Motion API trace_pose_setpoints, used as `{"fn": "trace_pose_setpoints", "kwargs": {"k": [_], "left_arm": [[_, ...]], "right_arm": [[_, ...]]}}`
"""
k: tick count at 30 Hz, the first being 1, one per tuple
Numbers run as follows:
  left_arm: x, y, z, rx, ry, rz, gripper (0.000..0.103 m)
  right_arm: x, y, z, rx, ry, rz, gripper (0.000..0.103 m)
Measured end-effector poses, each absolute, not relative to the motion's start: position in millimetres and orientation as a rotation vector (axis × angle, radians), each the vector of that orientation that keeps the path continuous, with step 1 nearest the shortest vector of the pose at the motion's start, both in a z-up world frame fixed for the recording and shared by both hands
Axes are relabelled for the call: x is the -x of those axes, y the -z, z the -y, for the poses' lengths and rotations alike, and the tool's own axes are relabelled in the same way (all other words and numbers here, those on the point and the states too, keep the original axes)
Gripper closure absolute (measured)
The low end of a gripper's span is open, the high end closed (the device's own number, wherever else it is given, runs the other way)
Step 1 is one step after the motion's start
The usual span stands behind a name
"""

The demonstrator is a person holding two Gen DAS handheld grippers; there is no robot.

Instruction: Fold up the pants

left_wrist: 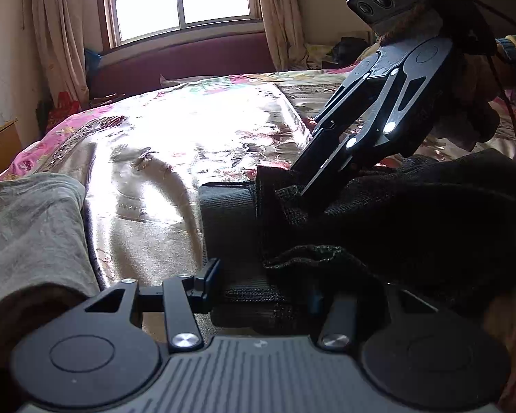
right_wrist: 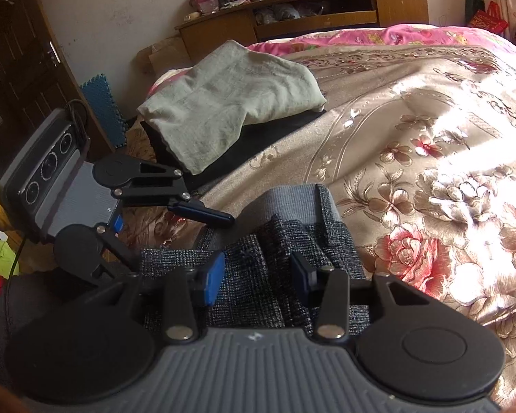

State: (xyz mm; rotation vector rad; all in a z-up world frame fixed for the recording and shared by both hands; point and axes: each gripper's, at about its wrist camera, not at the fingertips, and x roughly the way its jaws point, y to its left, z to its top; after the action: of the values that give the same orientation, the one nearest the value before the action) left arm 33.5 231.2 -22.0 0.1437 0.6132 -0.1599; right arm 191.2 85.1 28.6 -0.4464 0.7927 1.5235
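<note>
Right gripper [right_wrist: 256,280] is sitting low over the bunched top of the dark knit pants [right_wrist: 275,241], jaws part open with a fold of the fabric between the blue pads, and from its own camera I can't tell whether they press on it or just straddle it. Left gripper [left_wrist: 261,287] is just beside it on the same bundle, near the wide elastic waistband [left_wrist: 228,213]; its jaws stand about half open around the cloth, and the far finger is buried in the fabric, so a real pinch is hard to call.

Pants are gathered in a heap right under both grippers, on the flowery satin bedspread [right_wrist: 430,158] near the bed's edge.

Beyond the left gripper there's a pale green-grey garment [right_wrist: 230,103] lying on something flat and dark, with a wooden TV cabinet [right_wrist: 306,13] behind it.

My guess: this is the pick-up-and-spread stage, no fold made yet. Next move probably calls for both sets of jaws to bite firmly on the waistband, well apart from each other, then lift and pull it flat before any folding.
</note>
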Motion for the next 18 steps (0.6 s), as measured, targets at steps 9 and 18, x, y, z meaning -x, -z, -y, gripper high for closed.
{"fn": "trace_pose_setpoints", "kwargs": {"k": [9, 18], "left_arm": [[-36, 15, -232, -0.134, 0.175, -0.584, 0.040], [-42, 17, -232, -0.094, 0.170, -0.601, 0.040]], "right_arm": [[-188, -59, -75, 0.401, -1.334, -0.785, 0.096], [-236, -25, -93, 0.416, -1.221, -0.823, 0.093]]}}
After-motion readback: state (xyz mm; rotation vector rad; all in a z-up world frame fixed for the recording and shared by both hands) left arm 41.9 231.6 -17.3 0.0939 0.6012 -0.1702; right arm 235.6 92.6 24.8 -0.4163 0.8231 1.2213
